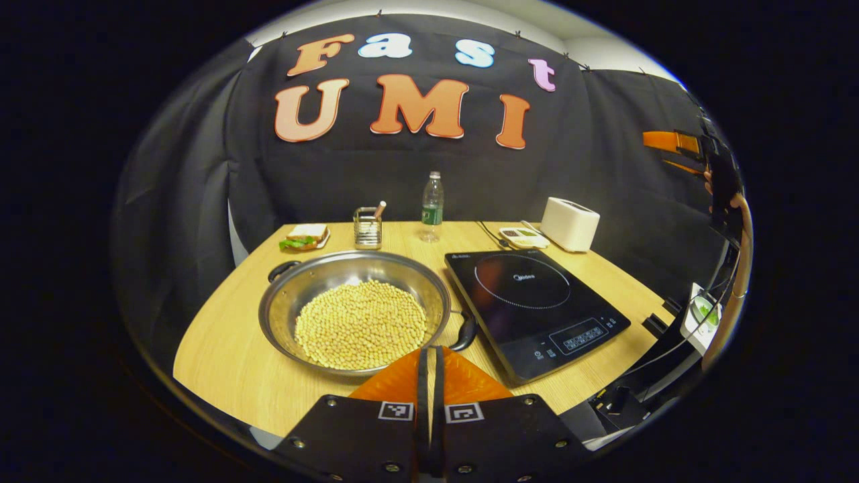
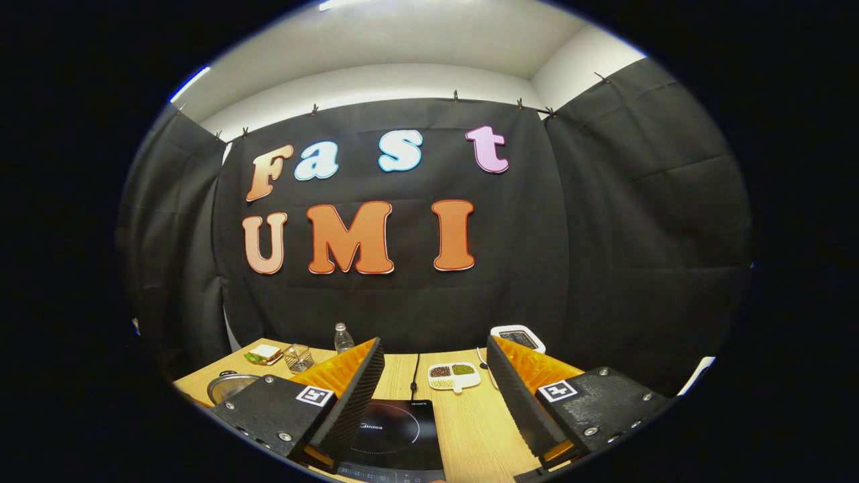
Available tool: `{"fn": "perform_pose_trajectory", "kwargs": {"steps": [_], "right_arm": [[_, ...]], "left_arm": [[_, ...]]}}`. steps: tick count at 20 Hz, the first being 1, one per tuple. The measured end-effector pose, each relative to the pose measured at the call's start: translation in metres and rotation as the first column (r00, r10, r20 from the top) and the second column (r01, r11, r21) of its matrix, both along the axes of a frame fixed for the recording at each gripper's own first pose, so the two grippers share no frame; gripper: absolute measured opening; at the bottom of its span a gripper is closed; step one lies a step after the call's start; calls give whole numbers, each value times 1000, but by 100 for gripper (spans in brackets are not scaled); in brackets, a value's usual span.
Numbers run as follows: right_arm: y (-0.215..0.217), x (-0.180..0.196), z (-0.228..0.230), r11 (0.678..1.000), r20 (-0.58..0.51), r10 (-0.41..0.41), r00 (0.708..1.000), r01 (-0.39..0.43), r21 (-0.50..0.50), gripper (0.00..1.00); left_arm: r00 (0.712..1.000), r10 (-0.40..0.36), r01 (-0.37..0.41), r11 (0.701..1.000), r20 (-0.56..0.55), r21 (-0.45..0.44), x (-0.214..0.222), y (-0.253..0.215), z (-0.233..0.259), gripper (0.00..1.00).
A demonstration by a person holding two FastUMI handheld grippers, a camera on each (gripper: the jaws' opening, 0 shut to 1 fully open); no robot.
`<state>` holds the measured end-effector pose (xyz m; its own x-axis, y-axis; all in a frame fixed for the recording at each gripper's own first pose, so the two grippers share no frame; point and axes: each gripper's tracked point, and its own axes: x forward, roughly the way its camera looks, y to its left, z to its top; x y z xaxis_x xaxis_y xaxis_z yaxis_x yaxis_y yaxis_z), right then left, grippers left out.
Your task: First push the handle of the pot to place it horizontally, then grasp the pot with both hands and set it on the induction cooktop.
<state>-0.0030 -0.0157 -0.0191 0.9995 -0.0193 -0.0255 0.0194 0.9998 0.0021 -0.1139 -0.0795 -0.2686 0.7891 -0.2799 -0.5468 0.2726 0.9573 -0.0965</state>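
A steel pot (image 1: 356,272) holding yellow beans sits on the wooden table (image 1: 228,362), left of the black induction cooktop (image 1: 537,302). One black handle (image 1: 282,270) points to the far left. The other handle (image 1: 464,332) points to the near right, toward the cooktop's edge. My left gripper (image 1: 430,350) is shut on nothing, its tips just above the pot's near rim and left of that near handle. My right gripper (image 2: 433,342) is open and held high above the cooktop (image 2: 396,429), with the pot (image 2: 228,386) low at the left. It also shows as an orange finger (image 1: 671,142) at the far right.
Along the table's back stand a sandwich on a plate (image 1: 305,237), a wire holder (image 1: 368,228), a water bottle (image 1: 432,204), a small sample dish (image 1: 523,237) and a white toaster (image 1: 569,223). A cable runs behind the cooktop. A power strip (image 1: 701,315) lies off the right edge.
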Motion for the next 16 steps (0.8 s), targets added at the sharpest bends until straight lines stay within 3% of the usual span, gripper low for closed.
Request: {"fn": "perform_pose_trajectory", "kwargs": {"steps": [13,14,16], "right_arm": [[-4,11,-21,1000,-44,-3,999,2,-23,95],[-6,11,-19,1000,-41,-6,999,5,-23,100],[-6,13,-20,1000,-36,-8,999,8,-12,95]], "left_arm": [[990,-3,8,999,-139,35,0,-8,-68,2],[989,4,2,999,-146,39,4,-7,-72,2],[988,6,1,999,-156,42,12,-9,-77,2]]}}
